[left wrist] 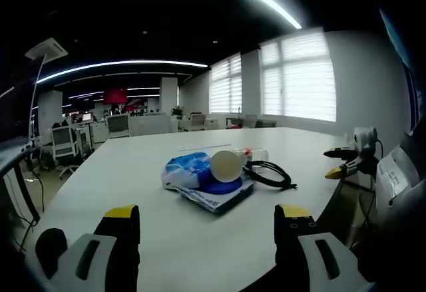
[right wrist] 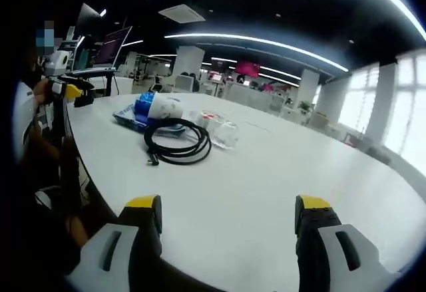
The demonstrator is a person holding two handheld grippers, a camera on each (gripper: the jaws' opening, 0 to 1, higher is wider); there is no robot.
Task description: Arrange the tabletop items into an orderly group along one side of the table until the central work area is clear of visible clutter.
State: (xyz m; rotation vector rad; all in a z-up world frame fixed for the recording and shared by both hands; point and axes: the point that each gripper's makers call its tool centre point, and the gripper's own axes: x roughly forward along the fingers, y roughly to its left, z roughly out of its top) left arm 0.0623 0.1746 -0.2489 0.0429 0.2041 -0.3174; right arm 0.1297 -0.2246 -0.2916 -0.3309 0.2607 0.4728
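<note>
Ahead of the left gripper (left wrist: 206, 235) — jaws spread, empty — lies the clutter: a blue-and-white packet (left wrist: 193, 175), a pale roll (left wrist: 226, 165) and a coiled black cable (right wrist: 178, 142). The right gripper (right wrist: 228, 229), likewise spread and empty, sits nearer the cable. Better to take one item at a time, gripping low. Bare table (right wrist: 299, 165) stretches beyond — ample room, though the near edge curves close.
</note>
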